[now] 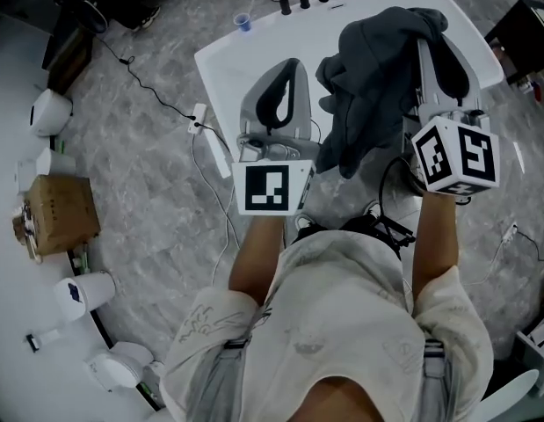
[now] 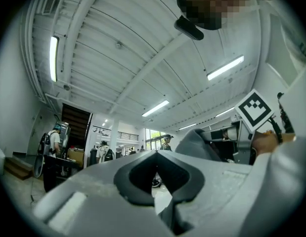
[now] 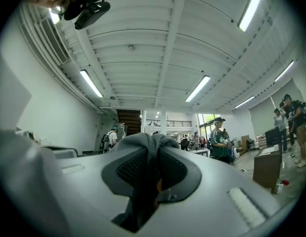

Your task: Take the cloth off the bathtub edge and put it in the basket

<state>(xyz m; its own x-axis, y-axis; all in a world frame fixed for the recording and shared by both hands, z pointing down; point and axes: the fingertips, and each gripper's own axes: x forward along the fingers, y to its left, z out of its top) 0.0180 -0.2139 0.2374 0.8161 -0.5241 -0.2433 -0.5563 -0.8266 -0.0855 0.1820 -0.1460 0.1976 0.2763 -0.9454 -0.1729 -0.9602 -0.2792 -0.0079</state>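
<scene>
When you look down from the head view, the R tongs are pinching the dark grey cloth up top, & the cloth hangs down in a bunch over the white surface. Can't tell if its bottom end touches anything. The L tongs are just beside it, tips pressed together, w/ nothing in them.

Left gripper view: the L tongs are closed on air, w/ only the big room behind. The cloth shows off to the right, near but apart.

Right gripper view: the R tongs squeeze a fold of cloth tight between the pads, & it pokes out past the tips.

How far along? I think the first bit is done: the cloth is up & held. Left to do: carry it to the basket & let go. No basket shows in any view, so it needs finding first.
</scene>
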